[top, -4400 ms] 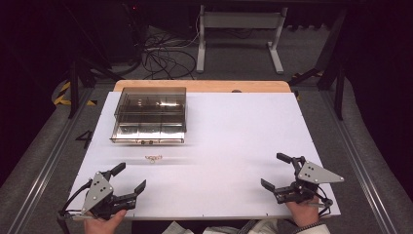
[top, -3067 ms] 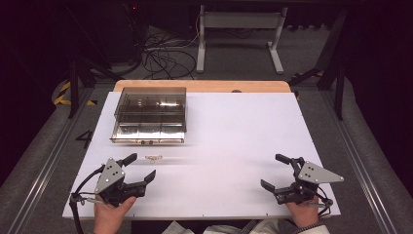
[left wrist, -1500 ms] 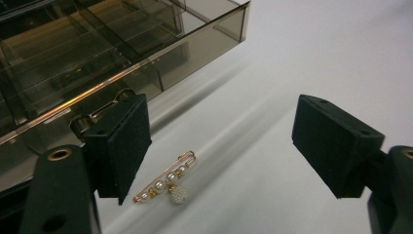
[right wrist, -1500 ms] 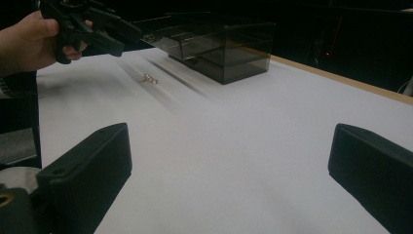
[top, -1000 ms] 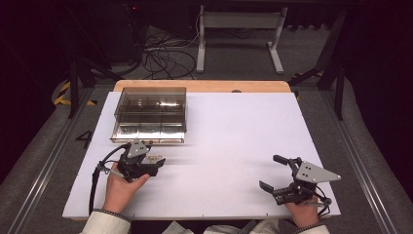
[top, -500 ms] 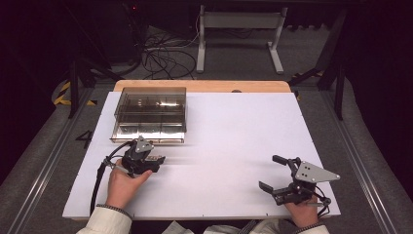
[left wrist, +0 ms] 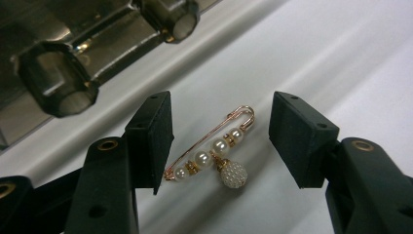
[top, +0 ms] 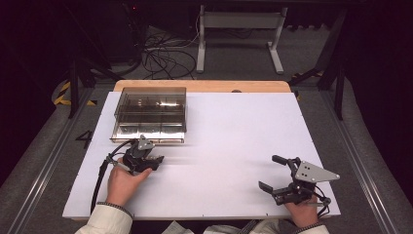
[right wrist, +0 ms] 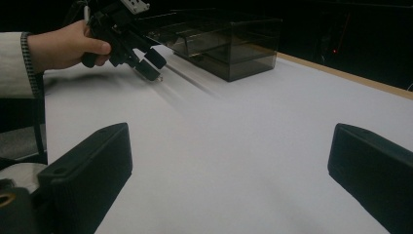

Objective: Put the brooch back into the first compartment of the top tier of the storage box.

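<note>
Left hand-held gripper point(left wrist: 221, 131) jaws apart, just been closing, astride the pearl brooch point(left wrist: 212, 151) lying flat on the counter point(top: 234, 126) beside the clear box point(top: 150, 113), pads not touching. Right hand-held gripper point(top: 278, 171) wide apart, empty.

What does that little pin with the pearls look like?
The pin is a thin, gold-coloured safety-pin brooch, closed, with a rounded clasp at one end. Four small white pearls sit in a row along its bar, parted by tiny gold rings. A bumpy white ball dangles from the middle. It lies flat and slanted on the white table, near the smoky box. The left gripper has its jaws on either side, just closing in; whether the left one touches its tip is unclear.
</note>
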A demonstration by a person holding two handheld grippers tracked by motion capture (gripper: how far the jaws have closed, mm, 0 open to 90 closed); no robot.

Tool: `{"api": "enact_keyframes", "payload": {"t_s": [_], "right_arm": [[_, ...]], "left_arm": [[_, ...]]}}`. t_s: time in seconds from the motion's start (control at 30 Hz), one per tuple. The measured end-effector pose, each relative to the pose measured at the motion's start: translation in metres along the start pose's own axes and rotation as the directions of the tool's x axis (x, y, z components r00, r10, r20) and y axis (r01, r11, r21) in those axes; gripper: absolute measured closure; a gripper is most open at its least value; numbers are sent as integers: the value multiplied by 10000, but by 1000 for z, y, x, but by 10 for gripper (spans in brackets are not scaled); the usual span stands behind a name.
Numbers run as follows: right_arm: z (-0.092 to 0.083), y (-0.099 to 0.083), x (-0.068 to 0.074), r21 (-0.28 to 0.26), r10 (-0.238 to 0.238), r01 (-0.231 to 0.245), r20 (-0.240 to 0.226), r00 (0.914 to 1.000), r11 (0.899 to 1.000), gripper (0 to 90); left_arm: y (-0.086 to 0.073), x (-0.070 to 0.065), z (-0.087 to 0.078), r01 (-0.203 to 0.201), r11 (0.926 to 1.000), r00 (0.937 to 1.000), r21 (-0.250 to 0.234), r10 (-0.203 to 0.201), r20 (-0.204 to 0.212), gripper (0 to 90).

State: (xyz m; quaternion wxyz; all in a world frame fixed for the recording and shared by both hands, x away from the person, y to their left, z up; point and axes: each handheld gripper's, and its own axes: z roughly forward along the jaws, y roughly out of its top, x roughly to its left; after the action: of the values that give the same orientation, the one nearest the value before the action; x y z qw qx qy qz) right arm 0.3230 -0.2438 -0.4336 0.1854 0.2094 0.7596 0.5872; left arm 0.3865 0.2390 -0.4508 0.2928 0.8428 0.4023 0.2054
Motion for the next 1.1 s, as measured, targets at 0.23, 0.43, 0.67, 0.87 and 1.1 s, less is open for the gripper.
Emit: {"api": "enact_keyframes", "payload": {"t_s": [0.23,0.43,0.67,0.87,1.1], "right_arm": [[0,0,0,18,-19,19,-9,10000,10000,29],[0,0,0,34,-26,26,-26,10000,10000,29],[-1,0,0,-25,-29,29,-95,10000,10000,29],[-1,0,0,-34,-25,24,-126,9999,10000,30],[0,0,0,-1,-6,5,-151,9999,10000,30]], "left_arm": [[0,1,2,-61,9997,9999,229,59,97,472],[0,2,3,73,9996,9983,281,-90,581,572],[0,3,2,1,9995,9954,318,-31,953,691],[3,-1,1,-256,9984,9939,502,201,1088,814],[5,-2,0,-337,9967,9937,741,255,1089,821]]}}
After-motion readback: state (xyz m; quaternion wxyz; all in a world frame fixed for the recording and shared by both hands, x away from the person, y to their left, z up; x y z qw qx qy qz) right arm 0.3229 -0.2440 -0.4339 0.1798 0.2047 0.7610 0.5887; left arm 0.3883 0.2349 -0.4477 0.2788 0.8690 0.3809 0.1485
